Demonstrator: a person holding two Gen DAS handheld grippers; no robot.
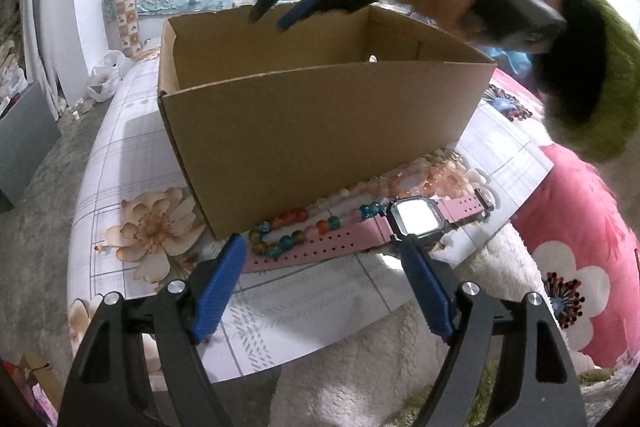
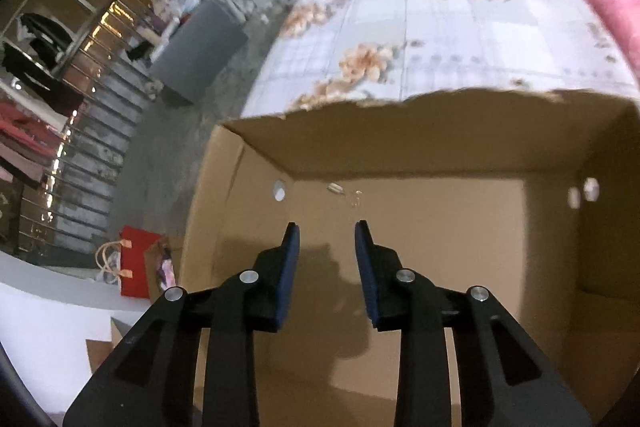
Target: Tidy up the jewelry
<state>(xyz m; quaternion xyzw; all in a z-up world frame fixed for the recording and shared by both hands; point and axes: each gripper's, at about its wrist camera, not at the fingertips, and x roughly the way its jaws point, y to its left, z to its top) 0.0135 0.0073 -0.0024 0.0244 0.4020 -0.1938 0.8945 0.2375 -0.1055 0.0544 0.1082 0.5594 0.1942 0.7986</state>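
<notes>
An open cardboard box stands on a floral tablecloth. In front of it lie a pink-strapped watch and a string of coloured glass beads. My left gripper is open and empty, its blue fingertips on either side of the watch strap and beads. My right gripper hovers over the box's far rim, open. In the right wrist view it is open and empty above the box's inside, where a small metallic piece, perhaps earrings, lies near the far wall.
A pink flowered blanket and a white fleece lie to the right of the tablecloth. A grey floor lies to the left. A red gift bag stands on the floor beside the table.
</notes>
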